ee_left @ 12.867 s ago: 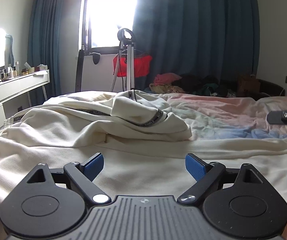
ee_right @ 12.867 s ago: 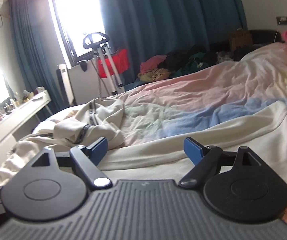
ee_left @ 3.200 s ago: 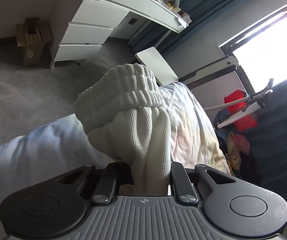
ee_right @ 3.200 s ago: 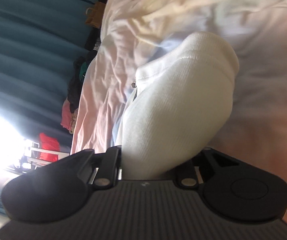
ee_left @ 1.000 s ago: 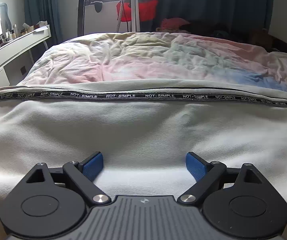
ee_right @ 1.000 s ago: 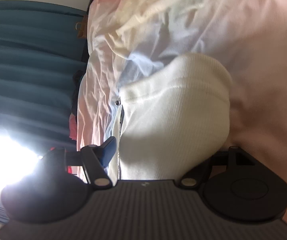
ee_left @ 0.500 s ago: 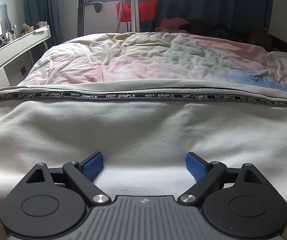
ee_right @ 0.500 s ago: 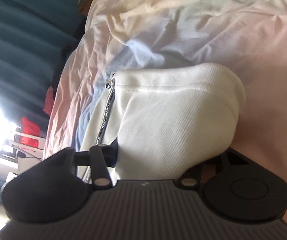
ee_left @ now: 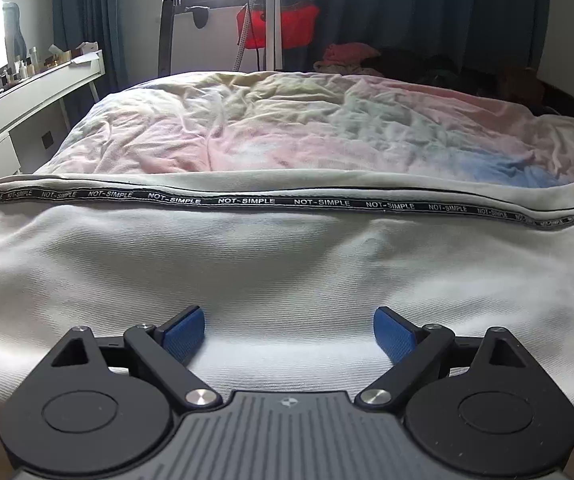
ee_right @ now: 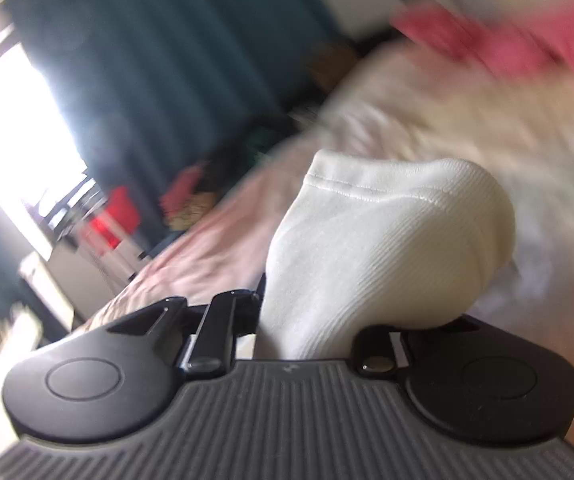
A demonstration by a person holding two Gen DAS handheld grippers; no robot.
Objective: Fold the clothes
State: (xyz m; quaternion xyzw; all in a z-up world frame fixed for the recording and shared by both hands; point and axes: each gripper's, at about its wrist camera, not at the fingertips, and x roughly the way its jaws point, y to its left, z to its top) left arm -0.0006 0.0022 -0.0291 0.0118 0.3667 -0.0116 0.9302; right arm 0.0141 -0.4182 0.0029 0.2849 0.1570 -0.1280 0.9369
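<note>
A cream ribbed garment (ee_left: 287, 256) lies spread flat across the near part of the bed, a black tape (ee_left: 247, 201) printed "NOT-SIMPLE" running along its far edge. My left gripper (ee_left: 289, 334) hovers just over it, open, its blue pads (ee_left: 185, 330) wide apart with nothing between them. In the blurred right wrist view, a stitched end of the same cream garment (ee_right: 387, 248) bulges up between the fingers of my right gripper (ee_right: 311, 332). Its jaws are closing and pinch the cloth at its base. The pads are hidden by fabric.
A crumpled pastel duvet (ee_left: 287, 128) covers the bed beyond the garment. A white desk (ee_left: 27, 100) with bottles stands at the left. A red bag on a metal stand (ee_left: 279, 28) and a clothes pile (ee_left: 347, 56) sit by dark curtains. Something pink (ee_right: 507, 40) shows at upper right.
My right gripper's jaws have drawn in around the cream garment's end, and that hand has risen and rolled, blurring its view. The left gripper has kept still and open.
</note>
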